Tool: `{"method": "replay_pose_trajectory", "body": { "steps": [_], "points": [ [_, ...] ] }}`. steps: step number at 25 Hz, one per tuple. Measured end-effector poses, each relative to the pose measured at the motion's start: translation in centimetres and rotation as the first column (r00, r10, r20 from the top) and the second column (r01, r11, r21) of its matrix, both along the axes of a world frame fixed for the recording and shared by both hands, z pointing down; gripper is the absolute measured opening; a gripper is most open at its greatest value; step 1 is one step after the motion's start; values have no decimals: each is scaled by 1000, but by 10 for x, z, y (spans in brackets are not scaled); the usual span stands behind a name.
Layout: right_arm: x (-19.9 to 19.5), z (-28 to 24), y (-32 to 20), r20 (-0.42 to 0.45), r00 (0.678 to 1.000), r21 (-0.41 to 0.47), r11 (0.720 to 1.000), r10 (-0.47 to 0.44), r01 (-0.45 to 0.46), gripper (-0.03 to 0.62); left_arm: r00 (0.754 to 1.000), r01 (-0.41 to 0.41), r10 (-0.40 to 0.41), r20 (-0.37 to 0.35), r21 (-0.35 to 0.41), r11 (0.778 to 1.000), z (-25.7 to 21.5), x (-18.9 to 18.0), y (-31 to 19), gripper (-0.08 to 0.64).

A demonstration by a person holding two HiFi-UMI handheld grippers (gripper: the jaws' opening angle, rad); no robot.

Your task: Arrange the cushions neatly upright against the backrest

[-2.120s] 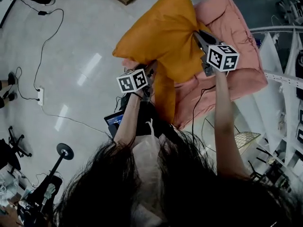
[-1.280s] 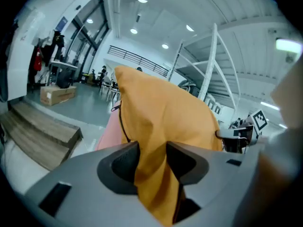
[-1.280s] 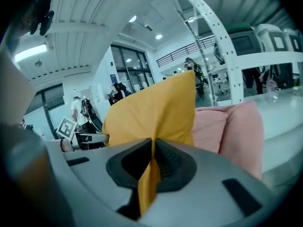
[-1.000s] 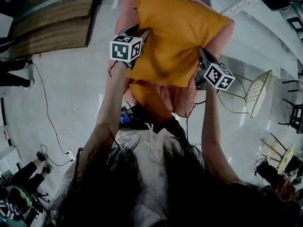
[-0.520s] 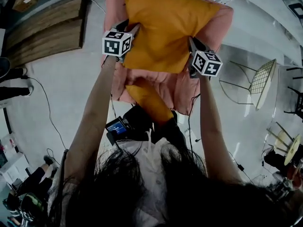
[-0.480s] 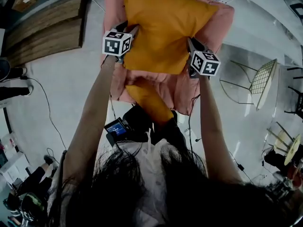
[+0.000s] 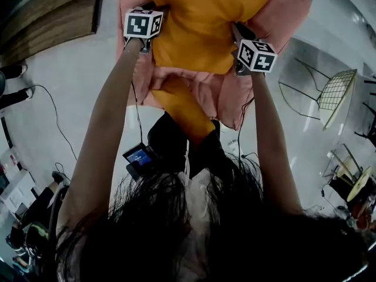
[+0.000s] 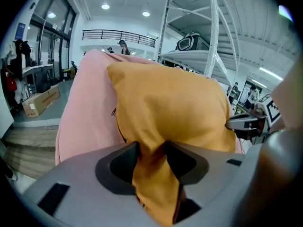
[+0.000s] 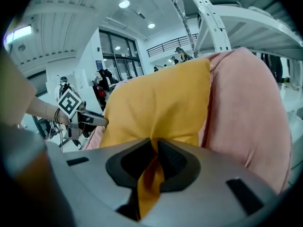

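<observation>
Head view looks steeply down; gripper views closely share the orange cushion (image 8: 165, 103)

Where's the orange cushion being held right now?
The held cushion sits top centre of the head view, pinched between the left gripper and right gripper, in front of the pink chair back, above a second orange cushion.

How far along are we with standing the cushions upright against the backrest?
Nothing is finished yet. In hand: the left gripper and right gripper each clamp an edge of the orange cushion, holding it upright in front of the pink backrest. Left: release it there, then stand up the second orange cushion lying lower on the seat.
</observation>
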State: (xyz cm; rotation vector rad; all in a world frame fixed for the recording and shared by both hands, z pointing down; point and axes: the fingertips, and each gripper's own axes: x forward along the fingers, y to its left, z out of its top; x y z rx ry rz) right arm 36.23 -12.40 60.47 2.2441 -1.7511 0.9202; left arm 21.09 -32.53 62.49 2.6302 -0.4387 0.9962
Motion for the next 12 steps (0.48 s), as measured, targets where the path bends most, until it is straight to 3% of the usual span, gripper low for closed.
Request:
{"method": "replay_pose_trajectory", "body": {
  "steps": [2,8,12],
  "points": [
    [0,-1,0,6,1000,-14,1000,1,-1,41,1000,9,-9,13,-13,1000,1,0,0,193],
    [-1,-25,19,57,996,35,997,63,-65,64,997,29,-37,-72,-120,992,-19,-25,14,238],
    [-15,-32,56,52,995,39,995,86,-88,66,998,-50,45,-39,-137,989,-8,-72,50,239]
  ]
}}
